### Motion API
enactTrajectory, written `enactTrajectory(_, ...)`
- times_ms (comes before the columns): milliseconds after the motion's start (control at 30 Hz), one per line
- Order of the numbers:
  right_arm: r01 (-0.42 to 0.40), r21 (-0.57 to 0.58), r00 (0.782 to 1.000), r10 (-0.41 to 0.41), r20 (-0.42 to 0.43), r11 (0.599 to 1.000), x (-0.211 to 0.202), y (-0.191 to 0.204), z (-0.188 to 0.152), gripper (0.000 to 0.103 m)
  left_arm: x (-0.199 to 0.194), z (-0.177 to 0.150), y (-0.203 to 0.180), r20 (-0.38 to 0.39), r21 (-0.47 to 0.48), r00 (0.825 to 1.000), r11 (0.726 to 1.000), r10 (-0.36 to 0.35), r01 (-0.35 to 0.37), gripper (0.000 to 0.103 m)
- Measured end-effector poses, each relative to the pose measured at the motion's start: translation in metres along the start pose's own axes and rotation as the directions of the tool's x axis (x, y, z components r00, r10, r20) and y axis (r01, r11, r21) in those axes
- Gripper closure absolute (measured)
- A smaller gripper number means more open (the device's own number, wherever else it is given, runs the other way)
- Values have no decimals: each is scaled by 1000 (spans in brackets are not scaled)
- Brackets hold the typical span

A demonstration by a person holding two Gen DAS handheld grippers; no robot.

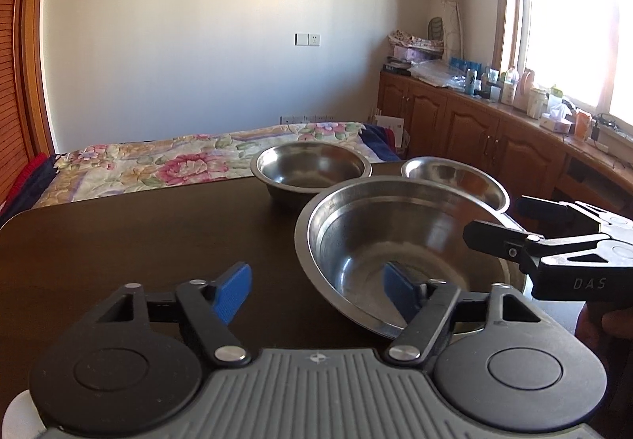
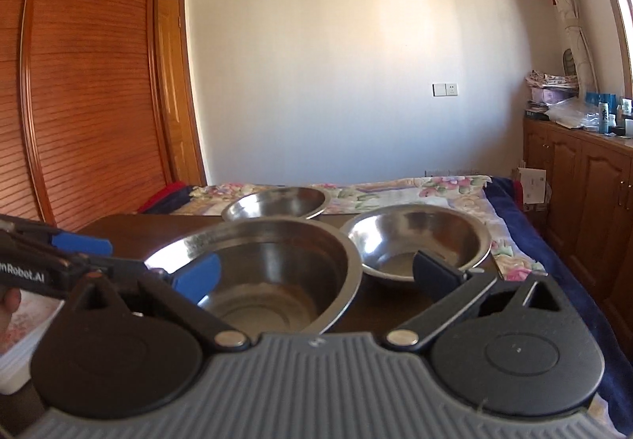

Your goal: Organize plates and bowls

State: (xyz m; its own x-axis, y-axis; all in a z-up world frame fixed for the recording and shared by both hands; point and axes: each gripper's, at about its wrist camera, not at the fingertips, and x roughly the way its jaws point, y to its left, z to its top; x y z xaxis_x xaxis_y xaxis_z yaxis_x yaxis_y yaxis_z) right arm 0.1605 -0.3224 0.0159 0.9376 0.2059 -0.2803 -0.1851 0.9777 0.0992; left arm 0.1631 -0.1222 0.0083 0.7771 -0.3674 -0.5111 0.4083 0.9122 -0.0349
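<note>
Three steel bowls stand on a dark table (image 1: 138, 241). The large near bowl (image 1: 395, 245) also shows in the right wrist view (image 2: 273, 272). Behind it are a far-left bowl (image 1: 312, 166) (image 2: 277, 203) and a far-right bowl (image 1: 459, 181) (image 2: 415, 237). My left gripper (image 1: 320, 290) is open; its right finger reaches over the large bowl's near-left rim, its left finger is outside. My right gripper (image 2: 316, 276) is open and straddles the large bowl's near-right rim: left finger inside, right finger outside. The right gripper also shows in the left wrist view (image 1: 514, 225).
A bed with a floral quilt (image 1: 178, 158) lies beyond the table's far edge. Wooden cabinets (image 1: 474, 126) with bottles on top run along the right under a window. A wooden wardrobe (image 2: 79, 82) stands at the left. A white object (image 2: 19, 328) sits at the lower left.
</note>
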Motion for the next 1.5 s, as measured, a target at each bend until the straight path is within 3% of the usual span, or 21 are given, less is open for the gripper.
enactTrajectory(133, -7, 18, 1000, 7, -14, 1000, 1, -3, 1, 0, 5, 0, -1, -17, -9, 1000, 1000, -14, 14, 48)
enactTrajectory(300, -6, 31, 1000, 7, -30, 999, 4, -5, 2, 1, 8, 1, -4, -25, -1, 1000, 1000, -18, 18, 58)
enactTrajectory(367, -8, 33, 999, 9, -40, 999, 5, -4, 2, 17, 10, 1, -4, -29, -5, 999, 1000, -18, 18, 62)
enactTrajectory(633, 2, 48, 998, 1, -65, 999, 10, -7, 2, 36, 14, 1, -4, -38, -6, 999, 1000, -13, 12, 71)
enactTrajectory(1167, -12, 92, 994, 22, -103, 996, 15, -14, 1, 71, 8, 3, -4, -30, -19, 999, 1000, -14, 13, 75)
enactTrajectory(1500, -37, 105, 995, 46, -91, 994, -8, -5, 2, 73, -22, 0, -2, 9, -30, 999, 999, -37, 38, 76)
